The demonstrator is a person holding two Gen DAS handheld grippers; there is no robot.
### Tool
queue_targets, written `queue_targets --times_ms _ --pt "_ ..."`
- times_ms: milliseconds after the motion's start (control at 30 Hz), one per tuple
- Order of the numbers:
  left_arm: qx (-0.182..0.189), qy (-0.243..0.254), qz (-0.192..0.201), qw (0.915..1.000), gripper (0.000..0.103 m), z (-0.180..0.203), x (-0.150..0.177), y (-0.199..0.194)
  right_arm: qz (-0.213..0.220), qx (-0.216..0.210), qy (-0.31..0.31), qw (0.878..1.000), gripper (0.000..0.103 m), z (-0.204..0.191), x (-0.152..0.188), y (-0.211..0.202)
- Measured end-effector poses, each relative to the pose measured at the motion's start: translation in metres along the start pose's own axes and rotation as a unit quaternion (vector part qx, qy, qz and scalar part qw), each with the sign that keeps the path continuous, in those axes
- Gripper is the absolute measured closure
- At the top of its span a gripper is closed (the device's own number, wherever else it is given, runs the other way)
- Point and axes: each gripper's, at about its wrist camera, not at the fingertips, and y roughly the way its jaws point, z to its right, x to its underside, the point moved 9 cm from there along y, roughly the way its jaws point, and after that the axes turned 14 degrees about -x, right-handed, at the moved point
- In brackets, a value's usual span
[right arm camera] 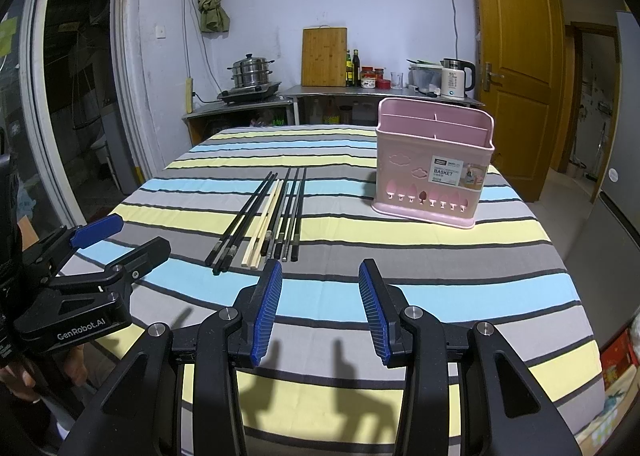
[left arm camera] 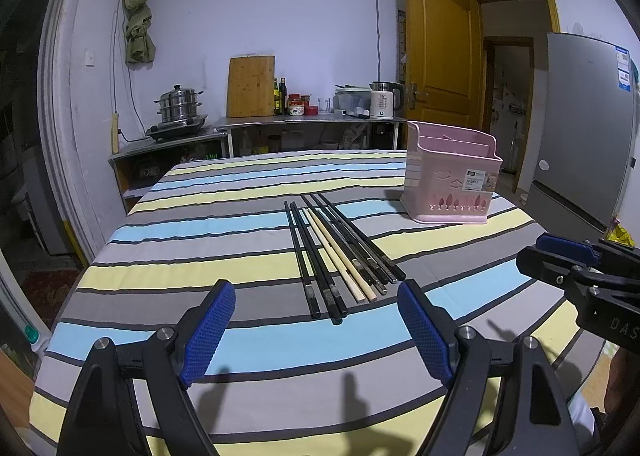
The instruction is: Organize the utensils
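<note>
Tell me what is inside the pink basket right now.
The pink basket shows only its dividers and bare inner walls near the top; no utensil sticks out. Its walls hide the compartment bottoms. The chopsticks all lie on the striped tablecloth.

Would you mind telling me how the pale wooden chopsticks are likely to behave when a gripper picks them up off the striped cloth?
The pale wooden chopsticks look thin, straight and rigid, so probably stiff and light. They lie flat among black chopsticks, so neighbours may shift. Held off-centre, such long sticks would likely tilt.
</note>
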Motion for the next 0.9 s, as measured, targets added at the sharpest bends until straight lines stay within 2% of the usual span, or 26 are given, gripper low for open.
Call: queue_targets --times_ms 900 --pt "0.007 0.005 -0.008 0.9999 0.02 0.0009 0.0022 0.0042 -0.002 -0.001 0.0 1.0 0.062 -0.0009 0.0005 0.0011"
